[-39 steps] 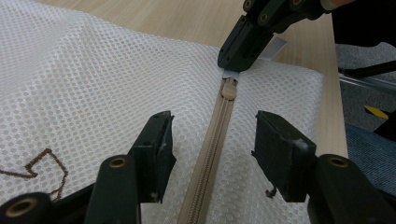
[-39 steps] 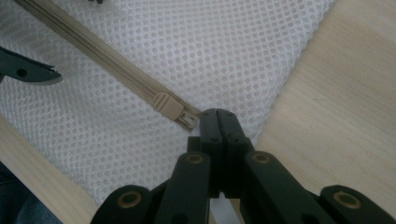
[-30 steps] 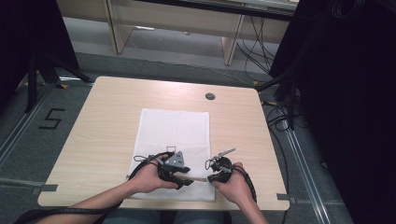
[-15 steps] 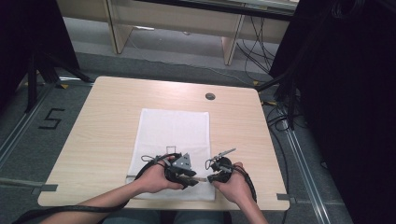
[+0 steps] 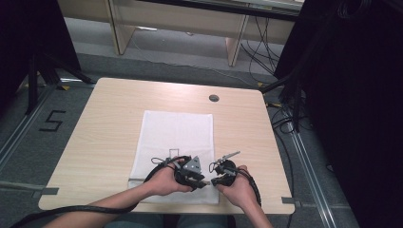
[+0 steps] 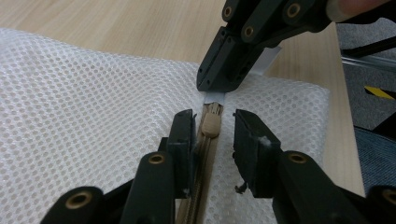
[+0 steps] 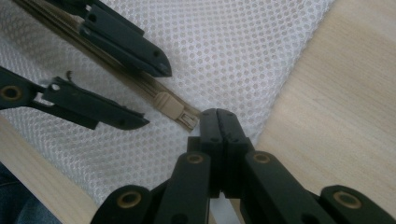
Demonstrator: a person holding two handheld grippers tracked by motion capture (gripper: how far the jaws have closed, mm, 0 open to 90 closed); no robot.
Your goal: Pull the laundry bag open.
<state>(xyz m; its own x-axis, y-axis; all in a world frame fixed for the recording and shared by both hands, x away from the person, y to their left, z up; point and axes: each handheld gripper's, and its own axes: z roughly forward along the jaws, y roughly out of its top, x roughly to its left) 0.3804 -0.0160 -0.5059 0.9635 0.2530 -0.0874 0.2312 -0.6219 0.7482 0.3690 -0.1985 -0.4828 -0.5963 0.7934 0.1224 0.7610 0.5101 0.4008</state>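
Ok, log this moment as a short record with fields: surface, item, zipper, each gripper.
surface: wooden table
item: white mesh bag, lying flat
zipper: tan slider near the bag's end
left gripper: open, jaws either side of the slider
right gripper: shut on a white tab at the zipper's end
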